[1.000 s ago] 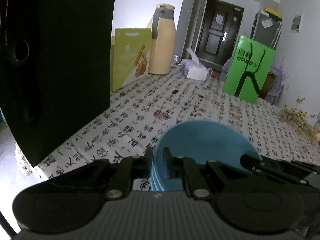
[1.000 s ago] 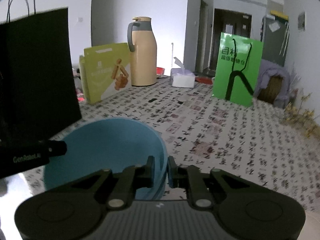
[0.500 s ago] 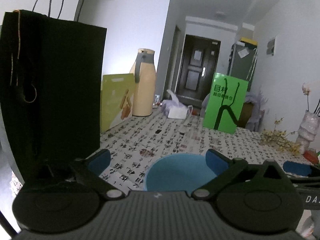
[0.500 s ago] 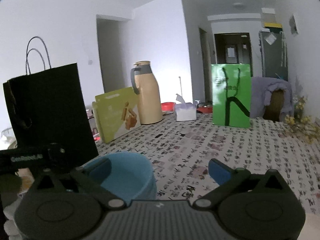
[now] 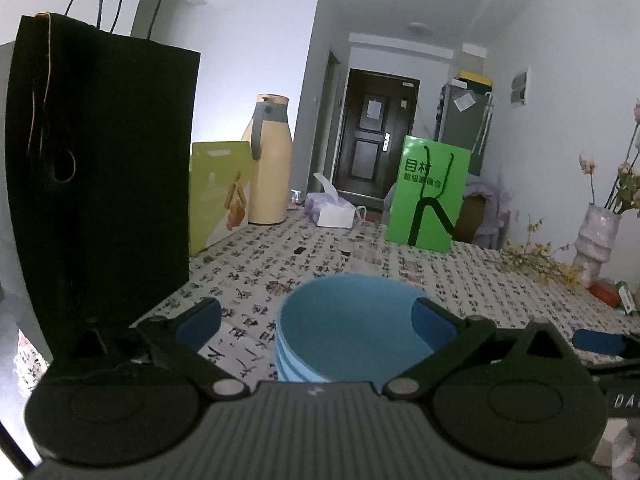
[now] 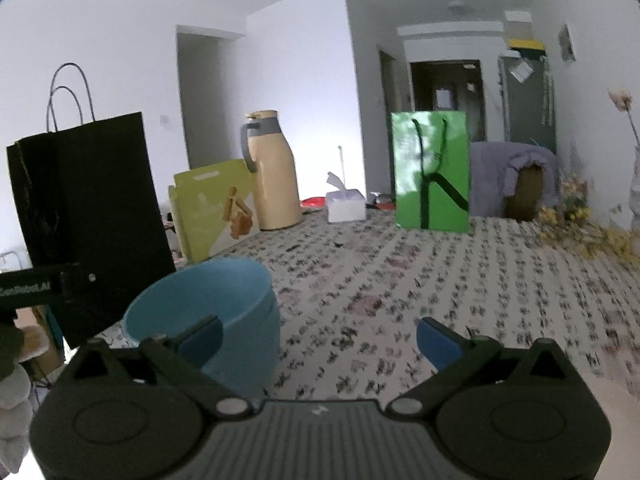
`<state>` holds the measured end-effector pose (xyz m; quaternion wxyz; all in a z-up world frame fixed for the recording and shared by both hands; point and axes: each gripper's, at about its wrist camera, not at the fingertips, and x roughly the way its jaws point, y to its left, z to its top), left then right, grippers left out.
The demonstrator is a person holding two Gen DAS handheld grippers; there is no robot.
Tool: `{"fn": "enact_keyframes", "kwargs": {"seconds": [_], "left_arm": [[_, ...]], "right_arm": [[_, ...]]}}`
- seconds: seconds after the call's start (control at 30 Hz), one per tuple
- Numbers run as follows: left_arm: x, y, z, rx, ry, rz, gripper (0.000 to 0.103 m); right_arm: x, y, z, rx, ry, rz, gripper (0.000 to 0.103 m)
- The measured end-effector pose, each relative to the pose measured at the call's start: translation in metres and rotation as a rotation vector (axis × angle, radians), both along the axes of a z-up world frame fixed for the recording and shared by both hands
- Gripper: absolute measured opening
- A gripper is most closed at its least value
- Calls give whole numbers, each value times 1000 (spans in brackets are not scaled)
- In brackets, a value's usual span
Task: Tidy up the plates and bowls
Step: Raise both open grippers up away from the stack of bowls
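The blue bowls (image 5: 352, 328) stand nested in a small stack near the front edge of the table (image 5: 460, 276), just beside the tall black paper bag (image 5: 104, 176). At least two or three rims show one under another on the stack's side.

The left gripper (image 5: 316, 318) hangs over the stack with its jaws wide apart, one blue pad on each side of the bowls, and it grips nothing. The right gripper (image 6: 318, 338) also has its jaws apart and empty; the stack (image 6: 208, 312) lies to its left, behind the left pad.

The stacking seems done for these bowls, so the step in hand is probably to leave them cleanly. To do it well, each gripper should lift straight up and away, so that no pad catches a rim and tips the stack toward the table edge. No plates appear in either view.

As for writing, the green bag (image 5: 430, 196) carries Chinese characters, of which "目村" can be read, with a smaller line under it too blurred to tell. The tablecloth is printed with calligraphy. An arm at the left of the right wrist view shows "GenRobot.AI". The yellow-green box (image 5: 218, 192), the beige thermos (image 5: 268, 164) and the tissue box (image 5: 334, 210) show no readable text.
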<state>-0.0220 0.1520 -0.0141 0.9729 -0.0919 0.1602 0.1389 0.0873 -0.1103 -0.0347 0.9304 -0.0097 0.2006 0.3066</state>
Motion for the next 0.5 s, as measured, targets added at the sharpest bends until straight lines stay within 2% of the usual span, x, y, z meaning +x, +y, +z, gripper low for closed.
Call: {"fn": "enact_keyframes", "kwargs": {"seconds": [0.13, 0.23, 0.43, 0.5], "left_arm": [[-5, -17, -5, 44, 6, -14, 103], [-8, -29, -7, 74, 7, -28, 103], [-4, -36, -11, 41, 32, -67, 103], [-1, -40, -14, 59, 48, -77, 103]], "right_arm": [[-15, 1, -11, -70, -13, -55, 103], [-19, -4, -17, -77, 23, -93, 103], [-12, -24, -13, 10, 65, -197, 103], [-11, -29, -14, 37, 71, -224, 103]]}}
